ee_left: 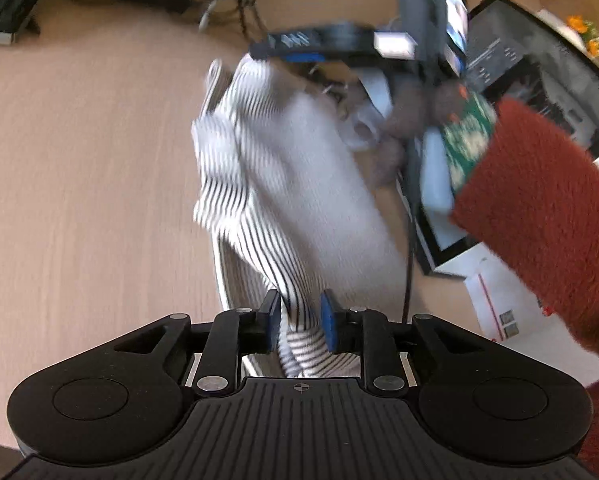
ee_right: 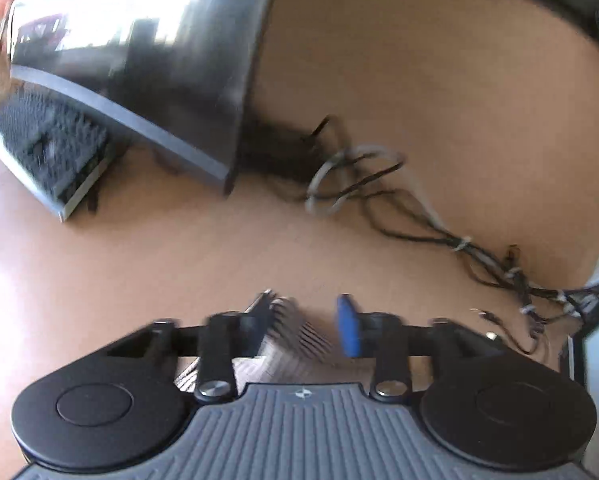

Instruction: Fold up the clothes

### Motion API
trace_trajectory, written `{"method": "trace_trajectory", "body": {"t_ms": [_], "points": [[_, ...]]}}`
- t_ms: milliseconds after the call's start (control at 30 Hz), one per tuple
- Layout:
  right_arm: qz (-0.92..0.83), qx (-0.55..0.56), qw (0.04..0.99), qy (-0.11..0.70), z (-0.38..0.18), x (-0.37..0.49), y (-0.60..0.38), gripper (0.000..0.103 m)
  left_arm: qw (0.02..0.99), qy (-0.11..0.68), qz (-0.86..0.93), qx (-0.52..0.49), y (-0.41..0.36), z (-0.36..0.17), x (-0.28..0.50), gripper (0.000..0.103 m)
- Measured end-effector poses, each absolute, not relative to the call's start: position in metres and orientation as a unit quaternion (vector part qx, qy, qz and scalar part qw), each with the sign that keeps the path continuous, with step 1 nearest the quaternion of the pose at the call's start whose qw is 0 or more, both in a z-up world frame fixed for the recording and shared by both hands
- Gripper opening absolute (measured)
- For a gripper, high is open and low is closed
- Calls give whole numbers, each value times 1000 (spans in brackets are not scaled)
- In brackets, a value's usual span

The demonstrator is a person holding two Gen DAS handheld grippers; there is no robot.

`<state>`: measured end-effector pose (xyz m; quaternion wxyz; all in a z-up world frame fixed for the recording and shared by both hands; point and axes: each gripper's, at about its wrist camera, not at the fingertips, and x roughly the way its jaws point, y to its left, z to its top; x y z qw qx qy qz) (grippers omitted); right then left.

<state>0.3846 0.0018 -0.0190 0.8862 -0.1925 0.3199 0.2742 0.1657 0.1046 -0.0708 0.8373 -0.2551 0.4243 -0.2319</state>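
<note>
My left gripper [ee_left: 300,322] pinched the striped garment [ee_left: 259,184], which hung raised over the wooden table [ee_left: 79,180]. My right gripper [ee_right: 305,326] stood apart, the striped cloth lying against its left pad only. Beyond lay cables [ee_right: 351,184].

The garment [ee_left: 283,184] is white with thin black stripes; the sleeve [ee_left: 539,216] rust-red; the gripper pads [ee_left: 328,322] blue; the worktop [ee_left: 79,184] pale wood.

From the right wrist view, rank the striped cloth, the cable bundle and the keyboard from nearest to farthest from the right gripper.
1. Striped cloth: between the fingers of the right gripper, against the left one.
2. Cable bundle: on the desk ahead, slightly right.
3. Keyboard: far left, under the monitor's edge.
</note>
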Motion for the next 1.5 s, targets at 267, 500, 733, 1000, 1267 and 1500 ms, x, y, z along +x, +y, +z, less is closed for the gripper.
{"method": "trace_trajectory", "body": {"t_ms": [267, 500, 733, 1000, 1267, 1500], "points": [[258, -143, 896, 333, -13, 384, -40, 51, 838, 397, -280, -248, 92, -46, 191, 38], [222, -211, 883, 355, -65, 412, -2, 54, 835, 378, -320, -241, 90, -22, 201, 53], [202, -141, 910, 332, -30, 389, -59, 60, 831, 372, -341, -234, 95, -19, 218, 70], [109, -145, 909, 376, -62, 369, -109, 62, 803, 472, -300, -206, 61, -83, 249, 70], [184, -136, 912, 340, -19, 252, -149, 65, 821, 467, -285, -165, 59, -74, 241, 74], [182, -182, 897, 359, -61, 168, -155, 66, 839, 470, -258, -89, 64, -72, 205, 91]]}}
